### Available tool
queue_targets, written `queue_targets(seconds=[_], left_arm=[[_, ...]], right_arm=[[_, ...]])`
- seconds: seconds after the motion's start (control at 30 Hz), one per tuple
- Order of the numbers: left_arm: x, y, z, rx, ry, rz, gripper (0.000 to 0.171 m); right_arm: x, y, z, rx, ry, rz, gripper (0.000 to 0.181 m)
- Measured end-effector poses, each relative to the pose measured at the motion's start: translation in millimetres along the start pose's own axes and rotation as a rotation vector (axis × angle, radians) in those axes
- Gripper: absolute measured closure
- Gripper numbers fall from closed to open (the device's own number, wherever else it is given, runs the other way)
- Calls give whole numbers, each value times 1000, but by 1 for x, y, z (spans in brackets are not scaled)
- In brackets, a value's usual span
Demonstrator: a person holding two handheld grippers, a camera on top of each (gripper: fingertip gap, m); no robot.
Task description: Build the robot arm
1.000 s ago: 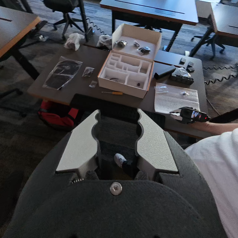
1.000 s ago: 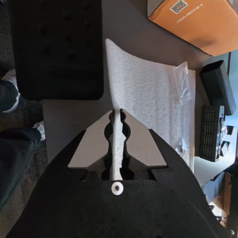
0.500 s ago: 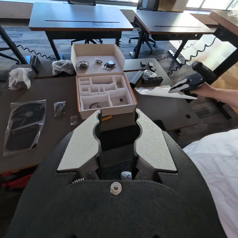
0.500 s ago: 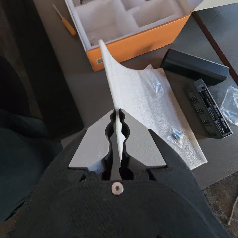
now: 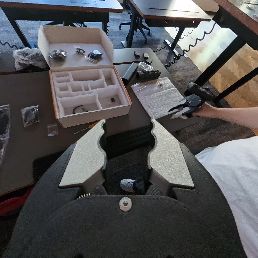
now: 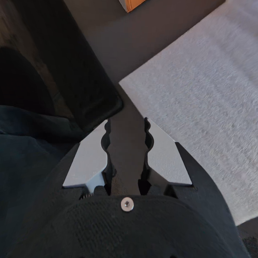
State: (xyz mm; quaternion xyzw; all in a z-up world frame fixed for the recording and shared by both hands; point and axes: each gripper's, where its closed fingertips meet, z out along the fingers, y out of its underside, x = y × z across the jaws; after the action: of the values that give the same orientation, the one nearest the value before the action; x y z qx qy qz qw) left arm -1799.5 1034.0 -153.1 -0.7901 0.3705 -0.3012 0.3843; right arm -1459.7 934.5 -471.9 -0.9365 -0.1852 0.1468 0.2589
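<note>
Table (image 5: 34, 146): a dark top, seen across the left wrist view from 9 to 2 o'clock, on which everything below is laid.

Box (image 5: 89, 92): white card with orange sides, lid folded back toward 12 o'clock; white foam compartments are seen inside. A black ring-shaped part is lodged in the near left compartment, a small dark piece in the near right one. Three bagged parts are laid on the lid's inner face.

Foam sheet (image 5: 157, 97): white, spread flat on the table at 2 o'clock from the box; two small clear bags are set on its far edge. In the right wrist view the foam sheet (image 6: 195, 104) is seen filling the field from 1 to 4 o'clock.

Left gripper (image 5: 127, 122): jaws set apart, nothing held, raised above the near table edge at 6 o'clock from the box.

Right gripper (image 5: 173, 113): jaws parted, nothing between them, held just beside the sheet's near corner. In its own view the right gripper (image 6: 127, 120) is seen over bare table.

Black case (image 5: 129, 75) and bit holder (image 5: 148, 73): placed side by side beyond the sheet.

Screwdriver (image 5: 86, 127): orange-handled, laid just before the box.
</note>
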Motion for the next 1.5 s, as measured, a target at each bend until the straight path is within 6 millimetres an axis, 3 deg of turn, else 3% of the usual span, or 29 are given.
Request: queue_targets(seconds=[0.17, 0.27, 0.33, 0.43, 0.5, 0.53, 0.63, 0.73, 0.83, 0.93, 1.13, 1.27, 1.3, 1.43, 1.5], left_arm=[[55, 24, 40, -59, -40, 2, 94], [92, 40, 76, -69, -74, -10, 75], [116, 48, 108, -74, -106, -9, 54], [158, 52, 169, -121, -90, 8, 31], [181, 48, 219, -138, -71, 63, 25], [190, 46, 247, -153, -63, 89, 22], [209, 54, 330, -253, -29, 124, 13], [204, 69, 396, -323, -65, 153, 13], [190, 84, 443, -356, -78, 120, 13], [170, 92, 480, -349, -96, 156, 13], [134, 100, 537, -362, -103, 203, 13], [123, 130, 560, -439, -73, 203, 13], [122, 140, 563, -456, -67, 208, 12], [123, 136, 565, -279, -47, 219, 14], [124, 136, 563, -258, -43, 223, 15]], right_arm=[[-5, 45, -20, 32, 159, 96, 114], [10, 67, -49, 15, 289, 66, 101], [31, 61, -85, 50, 389, 32, 96], [75, 29, -147, 212, 540, 53, 93], [100, 12, -170, 294, 562, 116, 86], [110, 8, -172, 301, 540, 165, 78], [132, 13, -151, 221, 448, 287, 48], [156, 32, -120, 140, 458, 325, 42], [174, 47, -90, 97, 482, 347, 41], [182, 43, -62, 111, 469, 342, 40], [210, 17, -15, 119, 484, 349, 40], [218, 27, 14, 79, 473, 410, 40], [218, 28, 16, 100, 480, 412, 40], [221, 24, 13, 267, 516, 361, 41], [220, 25, 13, 255, 516, 361, 41]])
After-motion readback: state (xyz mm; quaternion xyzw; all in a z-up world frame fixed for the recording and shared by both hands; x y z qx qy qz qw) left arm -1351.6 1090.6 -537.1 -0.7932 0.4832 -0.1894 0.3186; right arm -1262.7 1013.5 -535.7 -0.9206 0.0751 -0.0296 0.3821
